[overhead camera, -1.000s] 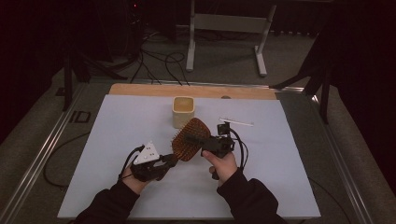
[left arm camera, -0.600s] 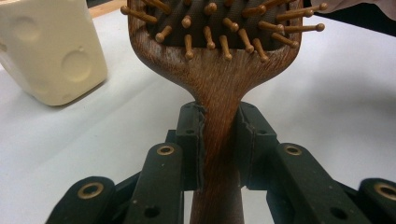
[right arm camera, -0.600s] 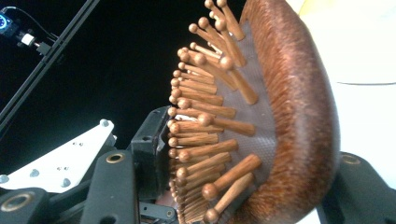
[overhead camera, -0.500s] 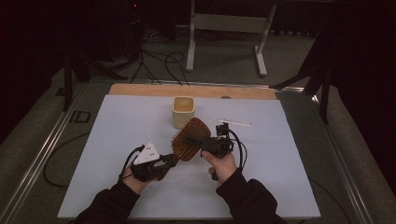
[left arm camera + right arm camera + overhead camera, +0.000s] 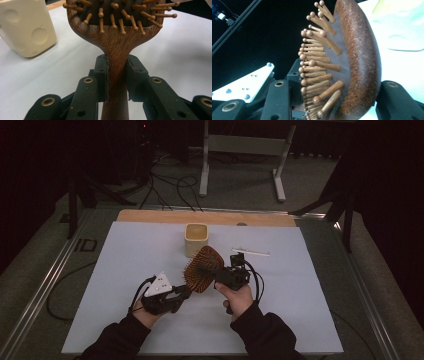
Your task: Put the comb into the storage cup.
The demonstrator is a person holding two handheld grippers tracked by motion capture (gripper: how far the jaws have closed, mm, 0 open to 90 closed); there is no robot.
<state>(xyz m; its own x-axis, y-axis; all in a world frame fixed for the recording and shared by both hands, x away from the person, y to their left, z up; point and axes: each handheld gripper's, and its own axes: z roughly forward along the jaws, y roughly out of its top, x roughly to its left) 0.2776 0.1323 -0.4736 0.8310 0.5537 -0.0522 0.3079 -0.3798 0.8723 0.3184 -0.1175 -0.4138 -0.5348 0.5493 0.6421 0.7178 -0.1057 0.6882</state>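
Wooden hairbrush (image 5: 202,268) held up above the white table (image 5: 125,260), left gripper (image 5: 181,293) clamped on its handle, right gripper (image 5: 212,272) just closed on its bristled head, cream cup (image 5: 196,239) close behind, thin white stick (image 5: 250,251) off to the right

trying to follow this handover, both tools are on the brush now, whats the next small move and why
Probably open the left tool. It pinches the brush by the handle, while the right tool has just closed across the head, one jaw among the pins, one on the back. With both clamped, neither hand can carry it off, perhaps to the cup.
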